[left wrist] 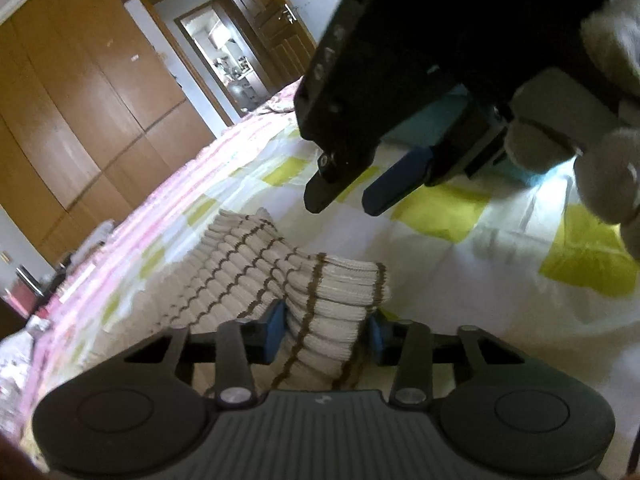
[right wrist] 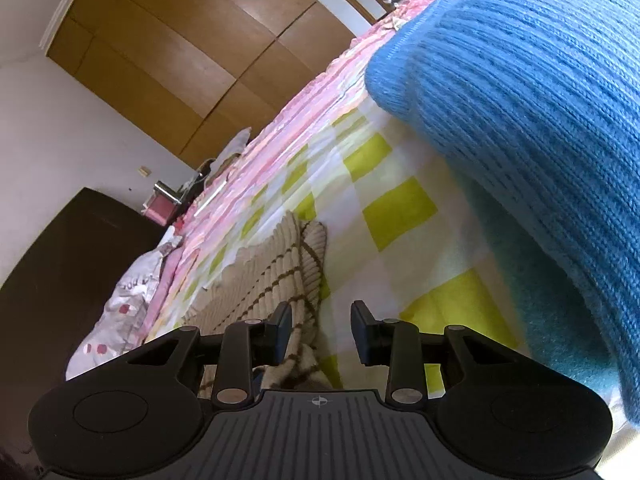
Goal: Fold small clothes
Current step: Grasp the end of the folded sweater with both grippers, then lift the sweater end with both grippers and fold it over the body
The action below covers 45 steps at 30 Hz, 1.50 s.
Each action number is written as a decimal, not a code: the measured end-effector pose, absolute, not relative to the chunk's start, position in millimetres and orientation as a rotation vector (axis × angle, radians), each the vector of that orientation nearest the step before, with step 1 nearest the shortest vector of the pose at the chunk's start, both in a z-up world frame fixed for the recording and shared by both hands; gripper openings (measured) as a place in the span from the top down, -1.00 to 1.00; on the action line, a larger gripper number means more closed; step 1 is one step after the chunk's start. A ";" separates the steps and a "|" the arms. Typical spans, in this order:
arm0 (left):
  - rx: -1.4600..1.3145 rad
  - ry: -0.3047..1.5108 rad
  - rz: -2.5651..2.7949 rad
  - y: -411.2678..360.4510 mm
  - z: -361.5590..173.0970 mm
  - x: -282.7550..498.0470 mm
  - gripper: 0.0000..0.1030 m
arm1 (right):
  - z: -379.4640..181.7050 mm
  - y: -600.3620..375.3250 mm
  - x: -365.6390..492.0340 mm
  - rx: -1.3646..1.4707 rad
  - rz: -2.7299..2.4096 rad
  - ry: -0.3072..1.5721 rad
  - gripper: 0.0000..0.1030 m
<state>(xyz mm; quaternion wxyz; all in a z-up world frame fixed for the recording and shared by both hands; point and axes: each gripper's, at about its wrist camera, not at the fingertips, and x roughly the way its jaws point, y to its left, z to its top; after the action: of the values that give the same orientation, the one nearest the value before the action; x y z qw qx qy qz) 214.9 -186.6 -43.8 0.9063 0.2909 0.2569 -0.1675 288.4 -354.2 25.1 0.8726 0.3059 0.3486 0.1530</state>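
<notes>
A beige ribbed knit garment with brown stripes (left wrist: 256, 268) lies on the checked bedspread (left wrist: 472, 264). My left gripper (left wrist: 326, 332) has its jaws around a bunched fold of it, blue pads touching both sides. My right gripper (left wrist: 346, 196) hovers above the bed in the left wrist view, jaws apart and empty. In the right wrist view the right gripper (right wrist: 322, 328) is open, and the beige garment (right wrist: 276, 276) lies under its left finger. A blue knit garment (right wrist: 532, 120) fills the right side of that view.
The bed has a pink ruffled edge (left wrist: 132, 216). Wooden wardrobe doors (left wrist: 80, 92) and an open doorway (left wrist: 224, 52) stand beyond it. A dark cabinet (right wrist: 60, 272) and a white patterned pillow (right wrist: 120, 312) are at the left. A gloved hand (left wrist: 600, 152) holds the right gripper.
</notes>
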 end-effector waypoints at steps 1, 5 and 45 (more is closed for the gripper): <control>0.593 0.535 -0.350 -185.3 -43.8 215.8 0.25 | 24.7 -353.4 289.3 0.639 0.323 0.731 0.35; 0.523 0.553 -0.366 -174.3 -37.3 218.6 0.42 | 25.7 -346.7 293.6 0.613 0.347 0.738 0.35; 0.164 0.546 -0.440 -117.1 1.0 213.0 0.57 | 25.3 -303.2 380.6 0.669 0.388 0.785 0.69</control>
<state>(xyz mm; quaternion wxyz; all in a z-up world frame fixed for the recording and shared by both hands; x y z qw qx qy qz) 213.0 -117.1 1.0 0.9359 0.0803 0.2670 -0.2154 380.6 -303.2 25.3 0.8520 0.3179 0.3730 0.1842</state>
